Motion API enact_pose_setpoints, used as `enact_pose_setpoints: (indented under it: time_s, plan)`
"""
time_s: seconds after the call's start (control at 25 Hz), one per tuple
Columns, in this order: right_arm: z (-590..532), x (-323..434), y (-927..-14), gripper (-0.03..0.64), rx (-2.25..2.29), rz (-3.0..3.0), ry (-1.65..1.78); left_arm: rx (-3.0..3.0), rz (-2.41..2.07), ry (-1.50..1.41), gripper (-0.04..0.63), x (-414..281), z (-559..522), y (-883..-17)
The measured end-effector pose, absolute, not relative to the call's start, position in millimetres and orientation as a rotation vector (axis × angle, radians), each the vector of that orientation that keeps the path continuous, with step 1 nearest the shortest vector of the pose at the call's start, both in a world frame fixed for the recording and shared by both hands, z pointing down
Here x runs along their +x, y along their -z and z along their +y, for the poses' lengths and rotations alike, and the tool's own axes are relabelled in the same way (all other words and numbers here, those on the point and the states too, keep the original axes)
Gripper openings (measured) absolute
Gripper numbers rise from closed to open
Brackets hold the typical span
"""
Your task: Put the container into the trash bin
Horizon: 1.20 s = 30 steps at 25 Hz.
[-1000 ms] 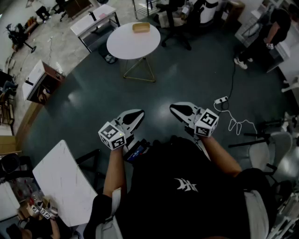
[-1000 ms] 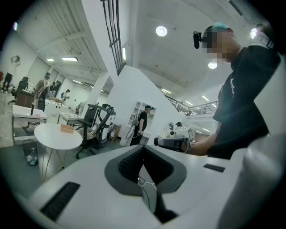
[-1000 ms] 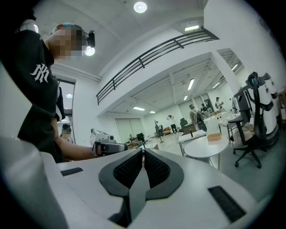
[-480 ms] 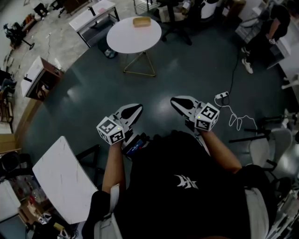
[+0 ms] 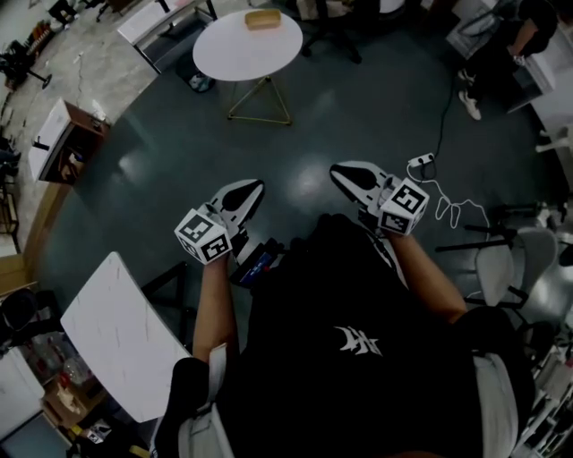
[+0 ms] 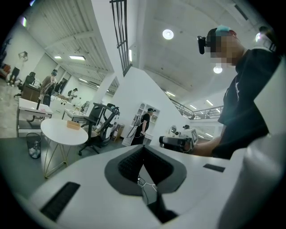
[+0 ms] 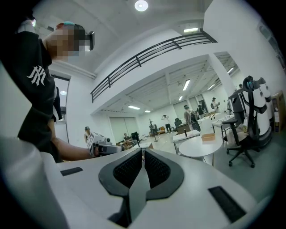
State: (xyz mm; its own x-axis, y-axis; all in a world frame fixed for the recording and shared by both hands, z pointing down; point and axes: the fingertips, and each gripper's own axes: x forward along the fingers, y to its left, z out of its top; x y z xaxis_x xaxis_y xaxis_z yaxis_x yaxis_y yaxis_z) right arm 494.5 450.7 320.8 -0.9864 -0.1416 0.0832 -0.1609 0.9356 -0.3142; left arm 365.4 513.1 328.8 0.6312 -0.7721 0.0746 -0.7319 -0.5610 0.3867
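Our left gripper (image 5: pixel 249 190) and right gripper (image 5: pixel 346 173) both have their jaws together on nothing. The container (image 5: pixel 262 19), a small tan box, sits on the round table (image 5: pixel 224 54), well apart from us. We judge it light and fairly stiff, best pinched across its short sides; its contents we cannot tell. The bin (image 6: pixel 32 145) stands beside the table, something pale inside.
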Motion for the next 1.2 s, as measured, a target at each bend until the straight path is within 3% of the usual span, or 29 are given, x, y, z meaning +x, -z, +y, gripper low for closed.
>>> enact_pose_setpoints:
  time_s: [0.52,1.2]
  plan:
    - [408,458,-324,0.044,0.233,-3.058,-0.541,2.440,-1.187,0.121,0.005,338,482,-343]
    - [264,397,-329,0.044,0.146,-3.037,-0.537,2.394,-1.218,0.059,0.005,283,344,-321]
